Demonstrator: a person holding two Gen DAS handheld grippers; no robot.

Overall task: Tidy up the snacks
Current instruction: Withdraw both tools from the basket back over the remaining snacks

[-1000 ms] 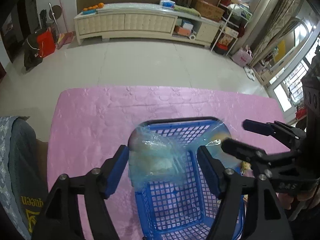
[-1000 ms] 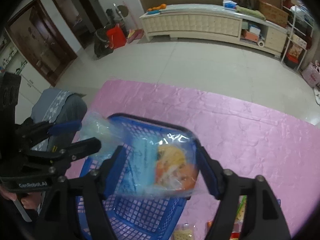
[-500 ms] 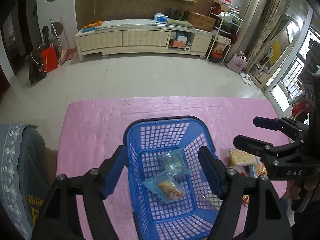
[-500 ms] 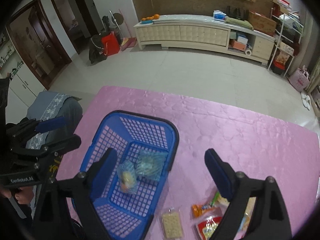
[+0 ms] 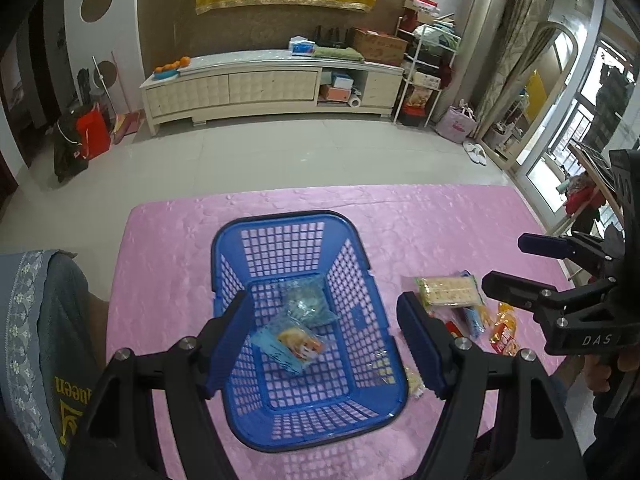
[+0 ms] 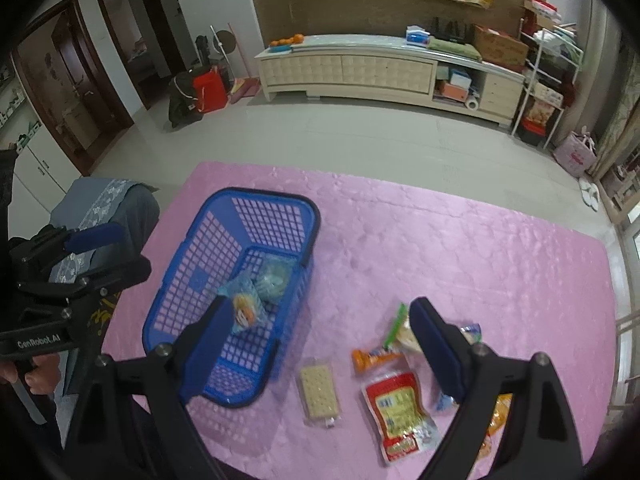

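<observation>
The jaws of the left gripper [image 5: 324,340] are spread wide with nothing held, and the jaws of the right gripper [image 6: 324,340] are spread wide and empty too. A second ago a clear snack bag was held between each pair of jaws, right over the blue basket [image 5: 280,222]. Now both bags have been let go: the bag with the orange picture [image 5: 294,342] and the clear crinkly bag [image 5: 306,300] are seen lying on the basket floor, touching each other. Both grippers have been lifted up and away, so more of the pink table [image 6: 460,248] can be seen. More snacks are still left on the table beside the basket (they are not put away yet): a cracker pack [image 6: 320,394], a red and yellow pouch [image 6: 400,412] and an orange packet [image 6: 374,358]. So two snacks look done, and it is judged that the cracker pack could be picked up next.
</observation>
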